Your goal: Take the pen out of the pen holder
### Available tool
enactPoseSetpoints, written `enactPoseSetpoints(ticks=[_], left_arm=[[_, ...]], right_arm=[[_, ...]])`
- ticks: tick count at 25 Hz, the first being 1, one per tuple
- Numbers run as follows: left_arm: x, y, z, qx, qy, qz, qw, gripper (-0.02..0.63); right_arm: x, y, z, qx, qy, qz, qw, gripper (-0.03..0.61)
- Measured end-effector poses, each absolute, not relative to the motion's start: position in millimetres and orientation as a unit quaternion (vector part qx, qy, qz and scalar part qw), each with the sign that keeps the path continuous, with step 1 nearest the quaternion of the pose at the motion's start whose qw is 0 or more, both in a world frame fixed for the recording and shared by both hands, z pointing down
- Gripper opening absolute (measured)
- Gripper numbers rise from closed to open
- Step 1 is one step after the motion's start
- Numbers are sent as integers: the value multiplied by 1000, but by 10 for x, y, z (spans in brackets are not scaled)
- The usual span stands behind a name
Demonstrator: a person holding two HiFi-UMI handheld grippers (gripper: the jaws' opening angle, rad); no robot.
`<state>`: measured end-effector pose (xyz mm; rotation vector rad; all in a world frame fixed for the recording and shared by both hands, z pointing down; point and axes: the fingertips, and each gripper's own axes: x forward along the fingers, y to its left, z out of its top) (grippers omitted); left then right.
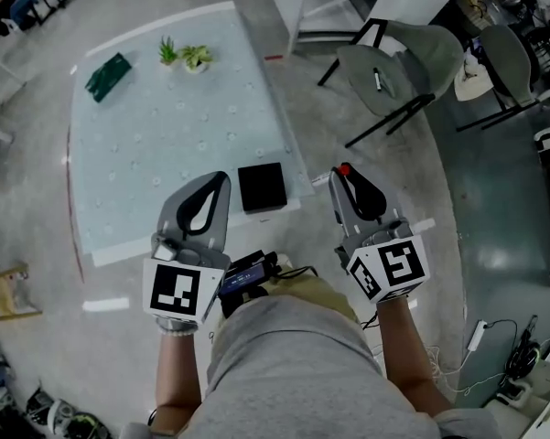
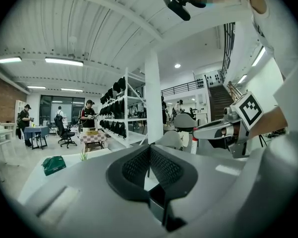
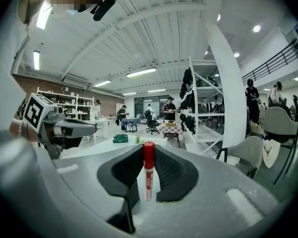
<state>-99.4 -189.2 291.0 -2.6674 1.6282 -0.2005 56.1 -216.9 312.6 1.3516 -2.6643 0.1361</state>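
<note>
A white marker pen with a red cap (image 3: 148,170) stands upright between the pads of my right gripper (image 3: 149,152), which is shut on it. In the head view the red cap (image 1: 344,169) pokes out at the tip of the right gripper (image 1: 341,177), just off the table's near right corner. A black square pen holder (image 1: 261,187) sits on that corner of the pale table (image 1: 146,154). My left gripper (image 1: 218,181) hovers over the table edge beside the holder, its jaws together with nothing in them (image 2: 149,152).
A green pouch (image 1: 108,76) and two small potted plants (image 1: 188,56) lie at the table's far end. Grey chairs (image 1: 398,67) stand to the right on the concrete floor. White shelving (image 3: 201,105) and several people are farther off.
</note>
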Motion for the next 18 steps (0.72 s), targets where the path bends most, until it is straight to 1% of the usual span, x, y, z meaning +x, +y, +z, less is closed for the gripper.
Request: enactPoseSetpoints(ticks=[18], left_arm=[[-929, -1909, 3008, -859, 507, -74, -4, 0]], right_arm=[[642, -2125, 3264, 465, -879, 57, 89, 64]])
